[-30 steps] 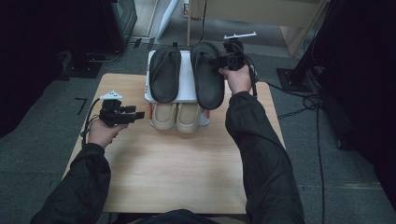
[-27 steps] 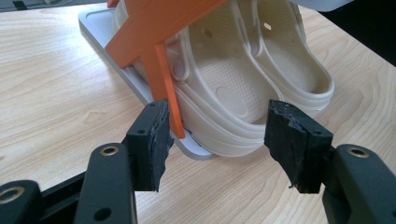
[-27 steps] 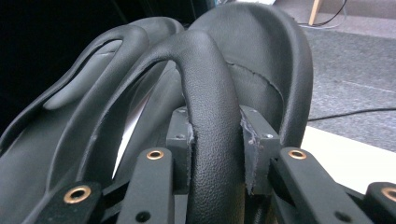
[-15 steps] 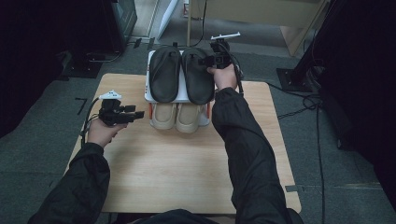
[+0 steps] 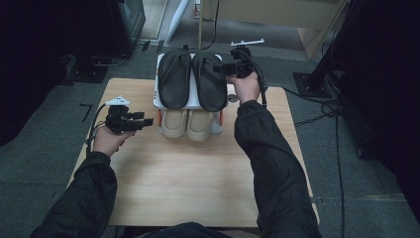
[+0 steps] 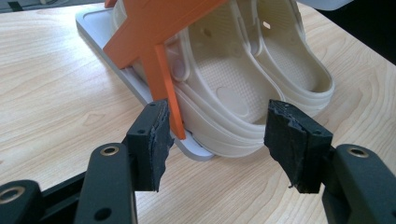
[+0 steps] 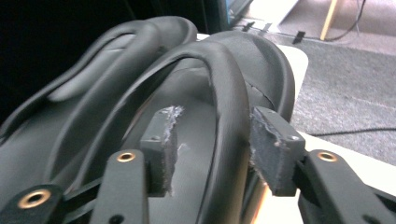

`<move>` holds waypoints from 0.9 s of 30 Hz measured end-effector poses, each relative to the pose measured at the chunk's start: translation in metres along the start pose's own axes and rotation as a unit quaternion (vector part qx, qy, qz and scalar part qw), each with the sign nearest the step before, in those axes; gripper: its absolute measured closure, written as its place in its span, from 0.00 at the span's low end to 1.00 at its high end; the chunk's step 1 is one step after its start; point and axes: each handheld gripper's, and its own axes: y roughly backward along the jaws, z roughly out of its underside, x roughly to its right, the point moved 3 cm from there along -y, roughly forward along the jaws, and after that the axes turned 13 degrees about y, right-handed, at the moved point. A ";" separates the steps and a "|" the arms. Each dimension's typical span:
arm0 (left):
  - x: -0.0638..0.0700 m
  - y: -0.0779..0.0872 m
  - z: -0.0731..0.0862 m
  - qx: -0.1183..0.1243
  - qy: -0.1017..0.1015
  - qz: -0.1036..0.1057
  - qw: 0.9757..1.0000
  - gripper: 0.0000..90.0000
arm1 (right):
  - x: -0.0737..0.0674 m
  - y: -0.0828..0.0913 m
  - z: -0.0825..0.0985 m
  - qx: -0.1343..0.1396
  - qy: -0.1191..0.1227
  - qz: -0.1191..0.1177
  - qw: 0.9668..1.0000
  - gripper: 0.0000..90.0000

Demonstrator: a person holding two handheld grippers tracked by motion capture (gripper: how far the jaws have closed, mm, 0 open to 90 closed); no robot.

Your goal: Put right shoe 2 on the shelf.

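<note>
letting go, the right gripper (image 5: pixel 224 69) has just been opening, its jaws spread around the black sandal's (image 5: pixel 209 79) strap. pulling back crooked could snag it and drag the sandal off the rack (image 5: pixel 194 101). the left gripper (image 5: pixel 146 121) waits spread, holding nothing.

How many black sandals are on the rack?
2: the left black sandal and the right black sandal lie side by side on the rack's top shelf.

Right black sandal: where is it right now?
High view: the right black sandal lies on the top tier of the white rack, beside the left black sandal, above the beige clogs; the right gripper straddles its strap.
</note>
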 end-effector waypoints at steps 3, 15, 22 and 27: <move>0.001 0.001 0.000 0.002 0.001 0.001 1.000 0.45 | -0.005 0.019 0.005 0.009 0.019 -0.003 1.000 0.66; 0.000 0.001 0.000 0.006 -0.002 -0.004 1.000 0.46 | -0.022 0.053 0.062 0.010 0.083 -0.003 0.997 0.70; -0.002 0.004 -0.001 0.011 0.000 -0.007 1.000 0.46 | -0.031 0.056 0.092 0.001 0.095 -0.017 0.995 0.68; -0.001 0.002 0.000 0.005 -0.003 -0.008 1.000 0.46 | -0.034 0.057 0.102 0.005 0.093 -0.030 0.995 0.67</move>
